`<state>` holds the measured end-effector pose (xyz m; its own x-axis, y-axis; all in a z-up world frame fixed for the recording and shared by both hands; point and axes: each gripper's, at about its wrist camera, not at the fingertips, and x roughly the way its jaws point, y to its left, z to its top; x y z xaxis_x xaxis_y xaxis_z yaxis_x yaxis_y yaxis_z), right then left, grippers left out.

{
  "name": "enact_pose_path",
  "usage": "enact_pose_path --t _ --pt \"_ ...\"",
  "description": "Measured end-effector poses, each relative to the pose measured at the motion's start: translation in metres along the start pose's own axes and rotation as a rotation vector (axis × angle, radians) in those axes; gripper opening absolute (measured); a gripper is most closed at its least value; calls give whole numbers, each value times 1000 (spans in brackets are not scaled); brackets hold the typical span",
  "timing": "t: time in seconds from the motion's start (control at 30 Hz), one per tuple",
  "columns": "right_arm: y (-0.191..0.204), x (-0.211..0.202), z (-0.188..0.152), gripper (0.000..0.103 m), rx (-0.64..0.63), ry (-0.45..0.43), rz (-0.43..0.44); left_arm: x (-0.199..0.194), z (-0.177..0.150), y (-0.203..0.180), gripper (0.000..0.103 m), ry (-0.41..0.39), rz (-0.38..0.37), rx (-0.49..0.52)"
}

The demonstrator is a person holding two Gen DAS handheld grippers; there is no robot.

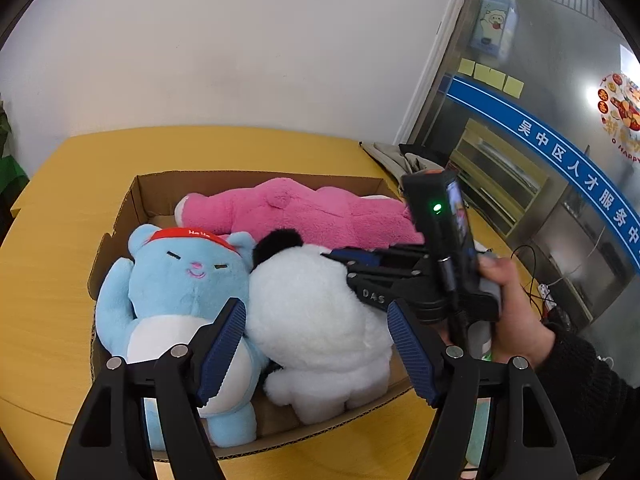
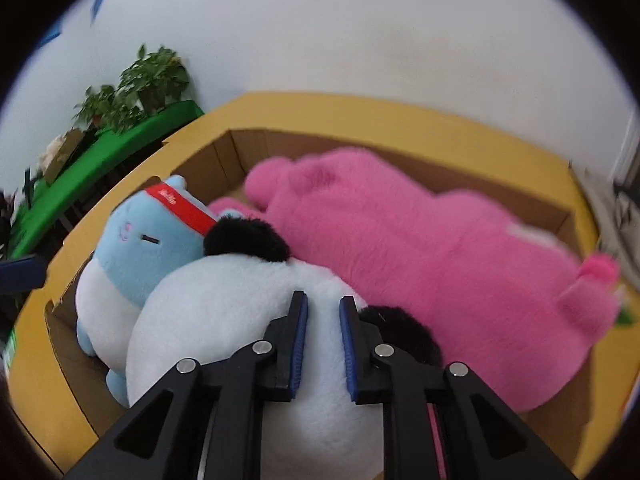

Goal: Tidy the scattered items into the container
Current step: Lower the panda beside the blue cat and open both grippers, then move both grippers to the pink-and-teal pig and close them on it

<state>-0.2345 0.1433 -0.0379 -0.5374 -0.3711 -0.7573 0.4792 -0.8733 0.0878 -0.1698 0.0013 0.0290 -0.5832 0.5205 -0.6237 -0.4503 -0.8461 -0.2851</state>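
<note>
An open cardboard box (image 1: 256, 178) (image 2: 404, 156) on the yellow table holds three plush toys. A pink plush (image 1: 304, 212) (image 2: 440, 236) lies along the far side. A light blue bear with a red headband (image 1: 180, 276) (image 2: 136, 240) lies at the left. A white plush with black ears (image 1: 316, 320) (image 2: 224, 308) sits at the front. My left gripper (image 1: 318, 348) hangs open over the white plush, its pads apart from it. My right gripper (image 2: 323, 308) (image 1: 344, 268) is shut on the white plush, white fur pinched between its pads.
A person's hand and dark sleeve (image 1: 516, 320) hold the right gripper at the box's right edge. Folded cloth (image 1: 396, 156) lies at the table's far right corner. Glass wall with a blue band (image 1: 560, 160) stands right; potted plants on a green shelf (image 2: 132, 92) stand left.
</note>
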Motion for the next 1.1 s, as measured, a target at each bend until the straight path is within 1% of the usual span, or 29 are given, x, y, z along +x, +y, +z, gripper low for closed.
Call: enact_pose_path --t 0.1,0.13,0.2,0.23,0.27,0.3,0.33,0.37,0.43,0.47,0.53,0.6,0.67,0.73,0.8,0.93,1.03,1.1 --pt "-6 1 -6 15 34 9 18 11 5 -2 77 0 0 11" --pt "-7 -1 -6 16 30 3 15 17 6 -3 77 6 2 19" --pt "-9 -14 -4 17 50 -36 1 30 7 -4 77 27 34 25" --pt "-11 -23 -3 24 70 -58 -5 34 6 -4 77 34 40 23" --pt "-13 -31 -4 40 91 -76 -14 36 5 -5 77 37 35 23" --pt "-16 -43 -5 52 118 -98 -31 35 3 -6 77 35 30 27" --pt "-20 -52 -7 78 138 -114 -46 33 2 -8 79 29 33 34" --pt "-23 -63 -10 84 155 -132 -53 30 0 -10 81 21 44 43" --pt "-26 -85 -18 84 166 -162 -77 22 -1 -14 92 -6 82 52" --pt "-26 -95 -23 84 170 -175 -103 16 -2 -17 94 -25 100 52" --pt "-24 -110 -33 84 177 -188 -139 5 -4 -22 102 -61 120 49" --pt "-17 -118 -42 84 166 -193 -151 -5 -7 -26 103 -91 155 44" --pt "-8 -124 -50 84 137 -203 -175 -12 -11 -30 103 -101 191 27" --pt "-1 -131 -62 84 112 -200 -201 -17 -16 -34 103 -105 206 1" --pt "3 -136 -70 84 113 -189 -211 -22 -21 -38 103 -110 212 -18" --pt "13 -148 -81 84 111 -178 -218 -28 -33 -50 103 -97 213 -16" --pt "23 -159 -87 84 95 -193 -221 -36 -40 -57 103 -96 209 -12" --pt "28 -167 -91 84 99 -210 -193 -42 -44 -60 103 -102 210 -21"
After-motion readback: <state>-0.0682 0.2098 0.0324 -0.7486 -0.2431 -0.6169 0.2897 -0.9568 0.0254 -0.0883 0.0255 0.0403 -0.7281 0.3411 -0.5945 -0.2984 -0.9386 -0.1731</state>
